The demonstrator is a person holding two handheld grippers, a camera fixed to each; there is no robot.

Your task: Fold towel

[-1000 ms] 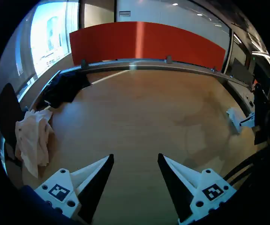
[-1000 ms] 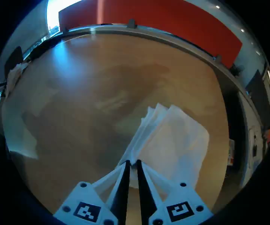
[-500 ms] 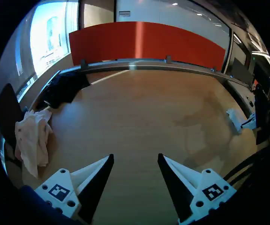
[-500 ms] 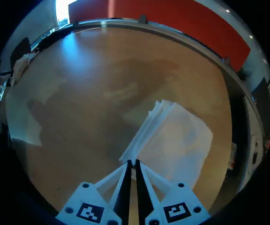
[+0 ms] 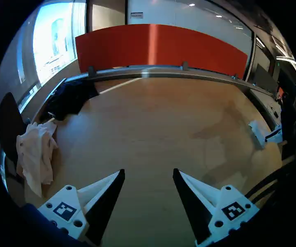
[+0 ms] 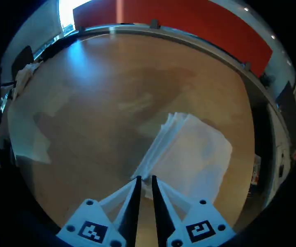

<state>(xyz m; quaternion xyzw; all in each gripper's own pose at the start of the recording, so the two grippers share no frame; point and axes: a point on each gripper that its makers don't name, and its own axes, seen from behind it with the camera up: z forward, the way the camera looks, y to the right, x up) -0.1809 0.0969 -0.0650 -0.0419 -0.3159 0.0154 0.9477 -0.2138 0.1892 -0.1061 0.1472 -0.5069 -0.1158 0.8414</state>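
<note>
In the right gripper view, the right gripper (image 6: 144, 183) is seen at the bottom centre. Its two fingers are drawn almost together, with only a narrow slit left between them. The near corner of the white towel (image 6: 191, 154) is seen in that slit; whether both fingers press on the cloth cannot be told. The towel is folded into several layers, whose stacked edges are shown along its left side. It is laid flat on the wooden worktop (image 6: 107, 82) and reaches from the fingertips up towards the right of centre. A red partition (image 6: 197, 24) is set along the worktop's far edge, at the top of the frame.

In the left gripper view, the left gripper (image 5: 148, 175) is held wide open at the bottom of the frame, over the worktop, with nothing between its fingers. A heap of pale cloth (image 5: 35, 154) is draped at the left edge, and a black cloth (image 5: 72, 96) is piled at the upper left. A small white shape (image 5: 258, 131) at the right edge is too small to be identified.
</note>
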